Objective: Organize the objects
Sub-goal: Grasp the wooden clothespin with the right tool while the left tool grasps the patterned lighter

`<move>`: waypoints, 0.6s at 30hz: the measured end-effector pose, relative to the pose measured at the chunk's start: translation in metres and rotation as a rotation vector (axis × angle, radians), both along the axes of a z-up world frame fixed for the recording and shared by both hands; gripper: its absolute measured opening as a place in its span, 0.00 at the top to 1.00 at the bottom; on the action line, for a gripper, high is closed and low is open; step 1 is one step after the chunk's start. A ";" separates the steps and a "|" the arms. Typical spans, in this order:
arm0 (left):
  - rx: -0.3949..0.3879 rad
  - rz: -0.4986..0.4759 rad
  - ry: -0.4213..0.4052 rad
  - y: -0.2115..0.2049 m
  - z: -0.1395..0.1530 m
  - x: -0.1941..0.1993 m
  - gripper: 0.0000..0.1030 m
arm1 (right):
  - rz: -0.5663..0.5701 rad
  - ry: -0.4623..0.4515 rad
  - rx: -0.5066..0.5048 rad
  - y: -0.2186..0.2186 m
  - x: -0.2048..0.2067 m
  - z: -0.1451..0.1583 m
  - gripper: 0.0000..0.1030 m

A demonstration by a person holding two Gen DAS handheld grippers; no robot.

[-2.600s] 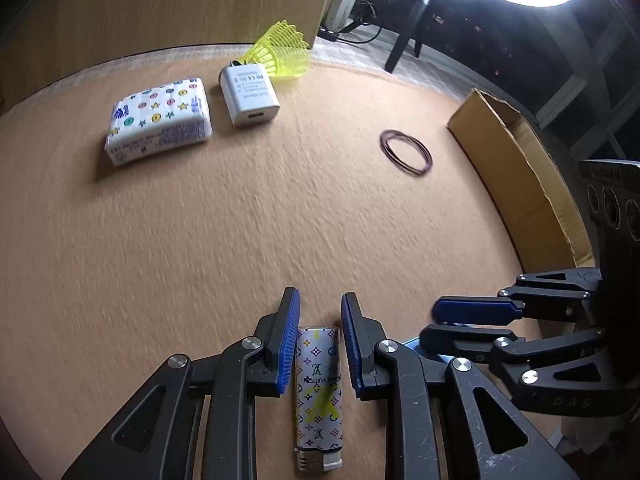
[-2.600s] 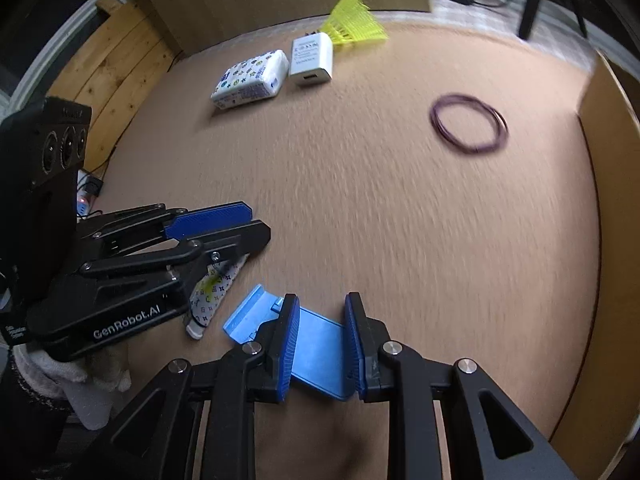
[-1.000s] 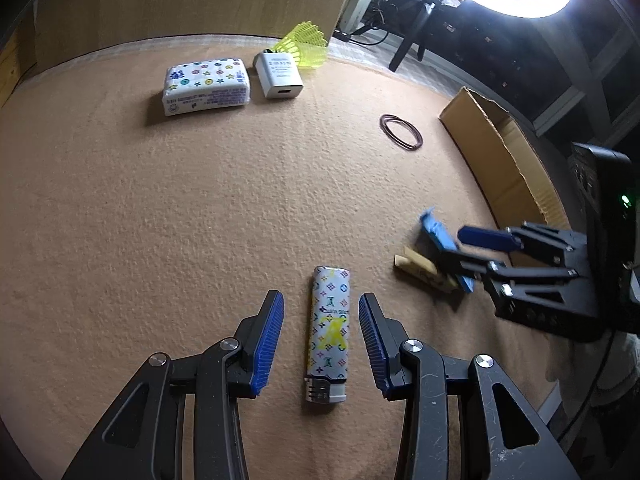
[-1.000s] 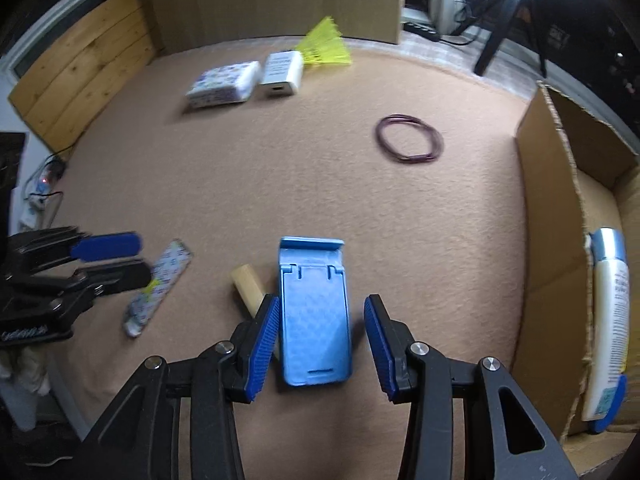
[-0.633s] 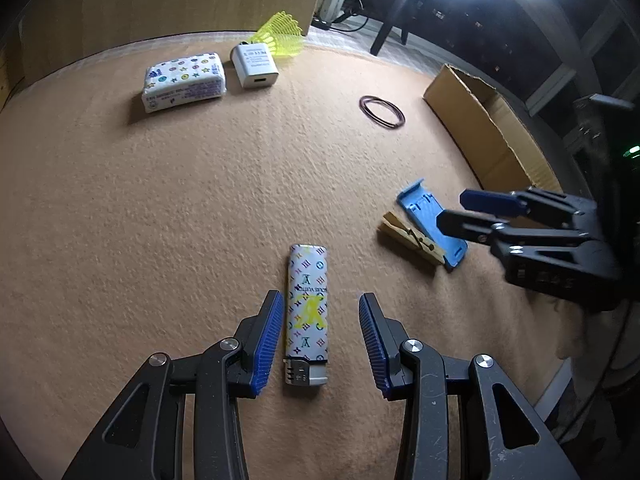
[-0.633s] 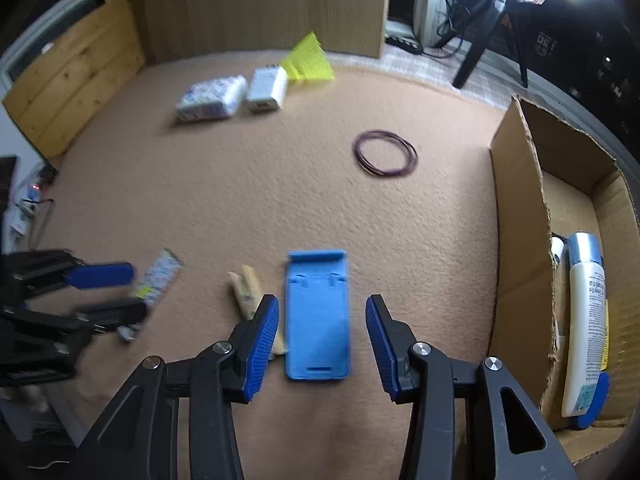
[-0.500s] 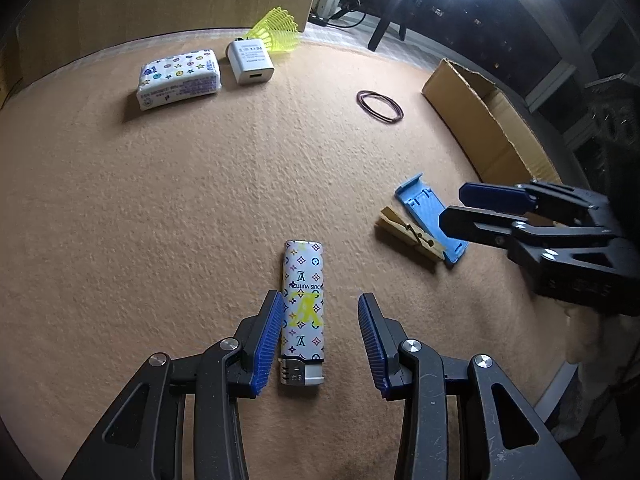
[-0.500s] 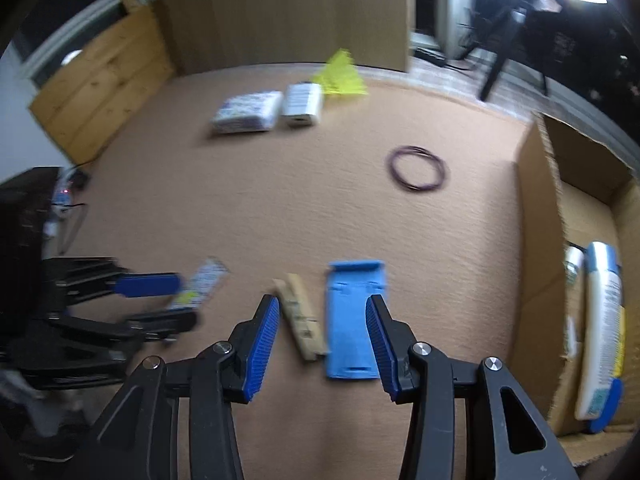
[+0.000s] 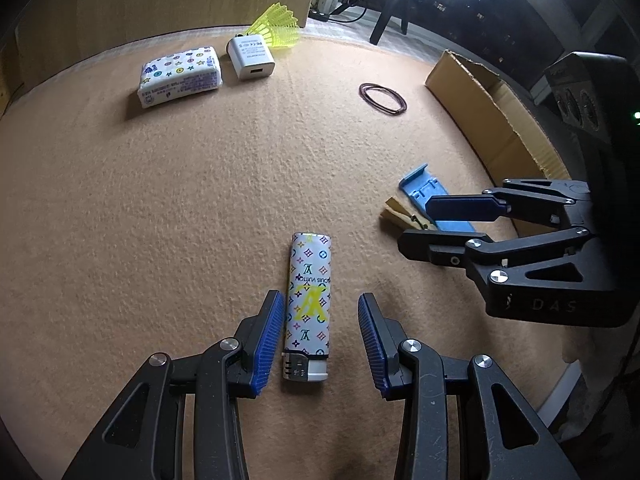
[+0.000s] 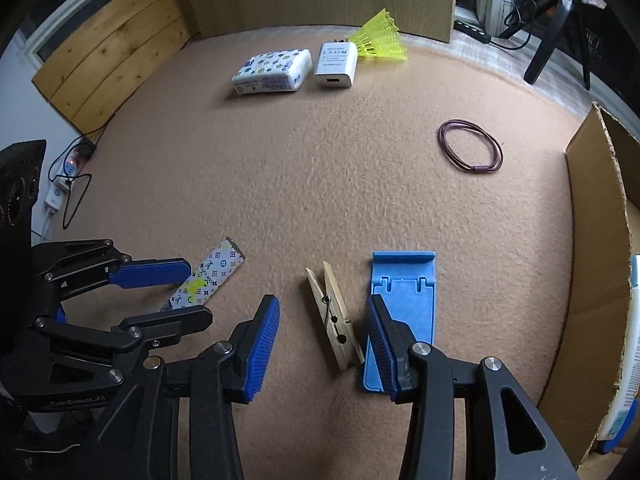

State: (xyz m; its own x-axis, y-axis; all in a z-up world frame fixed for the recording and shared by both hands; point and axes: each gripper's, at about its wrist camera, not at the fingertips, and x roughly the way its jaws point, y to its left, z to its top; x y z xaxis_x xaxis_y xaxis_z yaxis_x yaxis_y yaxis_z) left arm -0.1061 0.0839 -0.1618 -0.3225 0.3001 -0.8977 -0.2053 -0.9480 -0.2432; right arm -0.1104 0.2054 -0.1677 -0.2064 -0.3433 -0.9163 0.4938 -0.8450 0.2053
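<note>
**Tongs poised over lighter and clothespin**

The left tongs (image 9: 320,340) stand parted astride the patterned lighter (image 9: 308,304), pads clear of it. Right of the lighter, the right tongs (image 10: 320,350) gape empty over the wooden clothespin (image 10: 332,316), the blue stand (image 10: 404,304) alongside. Beyond the lighter, a hair tie (image 10: 470,150) lies on the tabletop (image 10: 320,180).

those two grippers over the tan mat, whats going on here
A person is tidying small items with a handheld gripper in each hand. The left gripper hangs open over a patterned lighter lying flat on the mat; the pads are not pressing it. The right gripper is open above a wooden clothespin, with a blue phone stand lying just beside it. Nothing is held. A tissue pack, charger, shuttlecock and hair tie remain out; a cardboard box stands at the right.
</note>
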 end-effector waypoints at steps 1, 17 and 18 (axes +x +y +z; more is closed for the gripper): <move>-0.002 0.000 -0.003 0.000 -0.001 0.000 0.60 | 0.002 -0.008 -0.007 -0.001 0.000 0.000 0.61; -0.050 0.008 0.009 0.004 -0.003 0.000 0.76 | 0.027 0.024 0.096 -0.015 0.016 -0.008 0.79; -0.048 0.011 0.011 0.004 -0.003 0.000 0.76 | 0.026 0.026 0.098 -0.015 0.017 -0.008 0.82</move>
